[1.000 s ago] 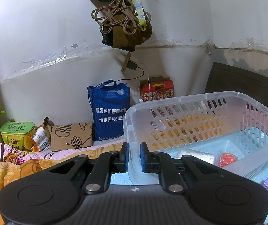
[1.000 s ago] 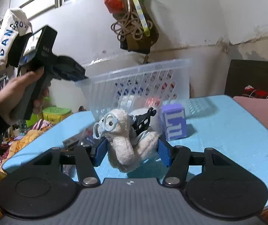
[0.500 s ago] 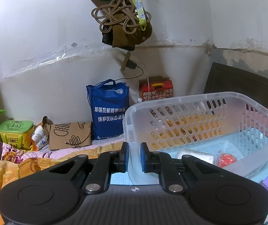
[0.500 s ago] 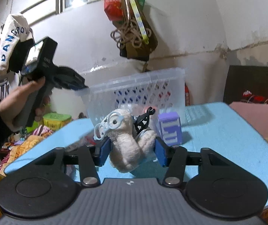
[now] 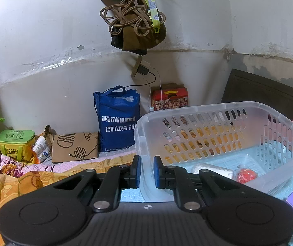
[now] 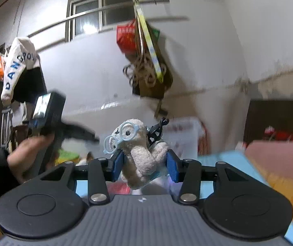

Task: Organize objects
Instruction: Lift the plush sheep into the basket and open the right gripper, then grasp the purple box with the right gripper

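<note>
Blurred basket [image 6: 184,135] (behind plush toy [image 6: 140,153])

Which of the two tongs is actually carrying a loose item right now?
The right tongs: they pinch the plush toy with blue glasses. The left tongs only clamp the clear basket's near wall.

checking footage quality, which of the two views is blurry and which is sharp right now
Right wrist view: motion blur smears the wall, the hanging bundle and the hand; the plush toy in the right gripper stays crisp. Left wrist view: sharp throughout, basket slots clear, fisheye bending at edges.
</note>
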Available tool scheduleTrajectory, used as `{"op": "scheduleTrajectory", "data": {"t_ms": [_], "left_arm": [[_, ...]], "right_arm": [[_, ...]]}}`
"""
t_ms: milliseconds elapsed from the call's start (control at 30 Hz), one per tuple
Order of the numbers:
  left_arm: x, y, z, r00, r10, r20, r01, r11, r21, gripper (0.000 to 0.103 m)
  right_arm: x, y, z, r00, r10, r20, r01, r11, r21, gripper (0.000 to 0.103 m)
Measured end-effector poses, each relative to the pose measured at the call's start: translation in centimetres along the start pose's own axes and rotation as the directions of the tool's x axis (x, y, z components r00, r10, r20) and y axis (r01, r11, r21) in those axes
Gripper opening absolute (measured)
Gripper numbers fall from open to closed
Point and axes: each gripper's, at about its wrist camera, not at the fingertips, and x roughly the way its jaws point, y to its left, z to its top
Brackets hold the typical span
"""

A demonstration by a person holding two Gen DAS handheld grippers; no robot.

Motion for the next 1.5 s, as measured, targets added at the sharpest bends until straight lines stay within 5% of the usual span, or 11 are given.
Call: {"op": "scheduleTrajectory", "data": {"t_ms": [200, 467, 533, 567, 600, 767, 1000, 1133, 1333, 1500], "left_arm": [[0.0, 0.0, 0.0, 1.000, -0.001, -0.001, 0.001, 1.000, -0.002, 0.017], [0.1, 0.0, 0.0, 1.000, -0.002, -0.001, 0.002, 1.000, -0.001, 0.017], [0.1, -0.1, 0.0, 1.000, -0.002, -0.001, 0.002, 1.000, -0.001, 0.017], [0.1, -0.1, 0.0, 1.000, -0.003, -0.001, 0.003, 1.000, -0.001, 0.017], [0.1, -0.1, -0.1, 1.000, -0.003, -0.001, 0.003, 1.000, -0.001, 0.017], [0.2, -0.1, -0.1, 1.000, -0.008, -0.002, 0.008, 1.000, -0.004, 0.017], [0.2, -0.1, -0.1, 1.000, -0.005, -0.002, 0.005, 1.000, 0.001, 0.017], [0.2, 0.0, -0.1, 1.000, -0.002, 0.000, 0.002, 1.000, 0.007, 0.017], [0.1, 0.0, -0.2, 1.000, 0.000, 0.001, 0.000, 1.000, 0.010, 0.017], [0.0, -0.1, -0.2, 1.000, 0.005, 0.003, -0.005, 1.000, 0.015, 0.017]], "right_arm": [[4.8, 0.1, 6.3, 0.996, -0.035, 0.084, 0.042, 0.995, -0.086, 0.049], [14.6, 0.0, 8.2, 0.996, -0.068, -0.051, 0.062, 0.990, -0.125, 0.050], [15.6, 0.0, 7.8, 0.996, -0.074, -0.058, 0.066, 0.990, -0.124, 0.060], [16.0, 0.0, 7.7, 0.995, -0.074, -0.060, 0.066, 0.989, -0.129, 0.076], [16.1, -0.2, 7.5, 0.995, -0.077, -0.070, 0.067, 0.988, -0.139, 0.087], [14.8, -1.0, 7.1, 0.994, -0.095, -0.050, 0.090, 0.991, -0.095, 0.099], [10.8, -2.8, 5.8, 0.992, -0.121, -0.039, 0.119, 0.992, -0.042, 0.103], [9.0, -4.1, 3.9, 0.989, -0.135, -0.067, 0.135, 0.991, -0.011, 0.103], [9.8, -4.5, -1.0, 0.956, -0.165, -0.241, 0.162, 0.986, -0.030, 0.102], [10.1, -4.4, -3.3, 0.951, -0.133, -0.280, 0.131, 0.991, -0.027, 0.069]]}}
